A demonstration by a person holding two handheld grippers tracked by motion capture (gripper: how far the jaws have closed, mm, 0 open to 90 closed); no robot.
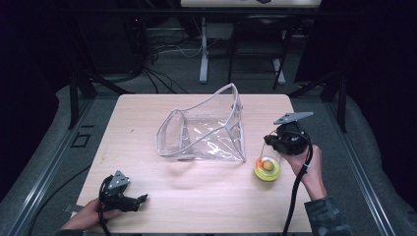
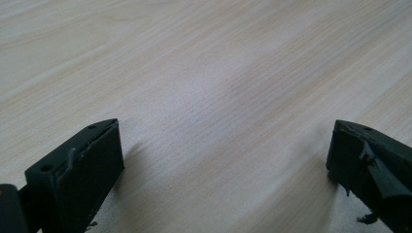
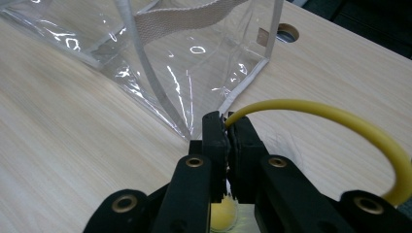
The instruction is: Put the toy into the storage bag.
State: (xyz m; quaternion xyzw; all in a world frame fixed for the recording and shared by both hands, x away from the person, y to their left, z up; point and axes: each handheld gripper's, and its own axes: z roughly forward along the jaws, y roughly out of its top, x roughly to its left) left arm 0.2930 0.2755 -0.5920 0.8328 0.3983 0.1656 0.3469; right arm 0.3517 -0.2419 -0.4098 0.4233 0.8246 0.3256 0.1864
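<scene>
One clear bag (image 1: 204, 132), one yellow container (image 1: 267, 168)

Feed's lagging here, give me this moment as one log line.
right gripper: jaws shut on yellow handle of small bucket | left gripper: open, over table | clear bag: beside bucket

No legible text, label, brand mark, number or sign is found in any of the three views. The surfaces that could carry one were checked: the clear plastic bag (image 1: 204, 132) and its white trim are unprinted, the small yellow container (image 1: 267, 169) shows no lettering, the wooden table (image 1: 196, 196) is unmarked, and the black jaws seen in the left gripper view and the right gripper view bear no stamped characters. The dark background beyond the table in the high view is too dim for any writing to be made out.
</scene>
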